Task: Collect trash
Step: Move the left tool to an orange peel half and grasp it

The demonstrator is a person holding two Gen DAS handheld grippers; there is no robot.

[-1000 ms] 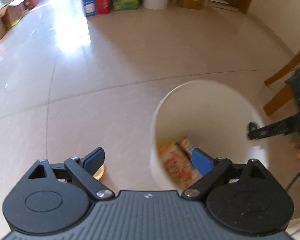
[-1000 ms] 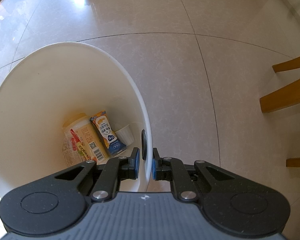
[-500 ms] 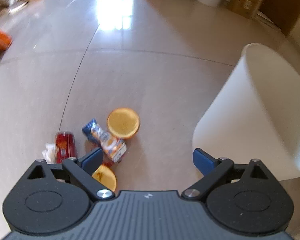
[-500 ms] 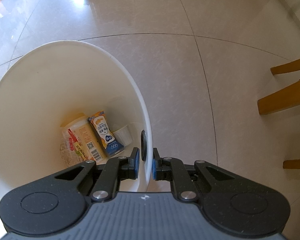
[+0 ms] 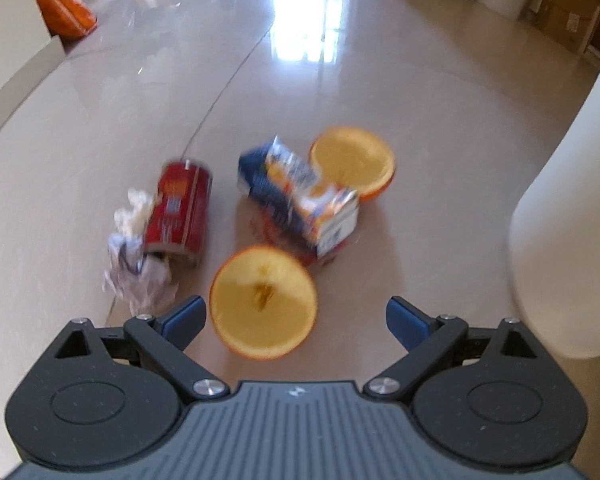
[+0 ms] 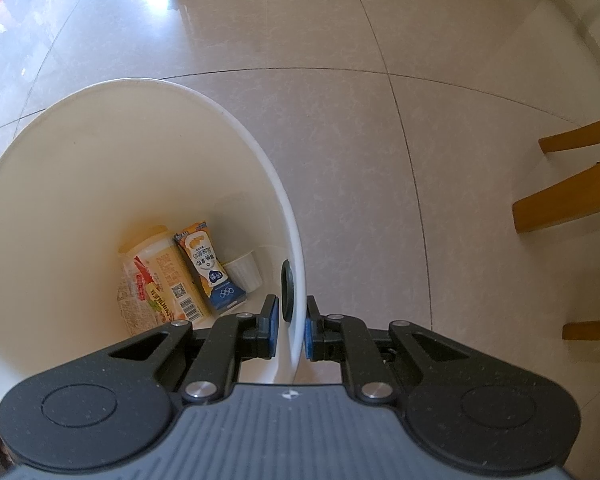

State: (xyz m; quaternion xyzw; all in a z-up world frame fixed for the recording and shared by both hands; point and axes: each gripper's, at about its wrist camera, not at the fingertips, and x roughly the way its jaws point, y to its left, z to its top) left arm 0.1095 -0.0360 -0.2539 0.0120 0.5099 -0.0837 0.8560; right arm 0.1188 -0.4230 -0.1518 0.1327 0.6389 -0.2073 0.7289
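the white bin [image 6: 140,152] stands on the tile floor, its rim pinched between the right gripper [image 6: 291,326] fingers, likely to steady it for drops; a carton and bag already lie inside. left of the bin, the left gripper [image 5: 296,318] hovers with fingers spread wide, empty, above the near orange half [image 5: 264,300]. beyond lie a juice carton [image 5: 300,196], red can [image 5: 182,210], crumpled paper [image 5: 134,256], and another orange half [image 5: 352,162].
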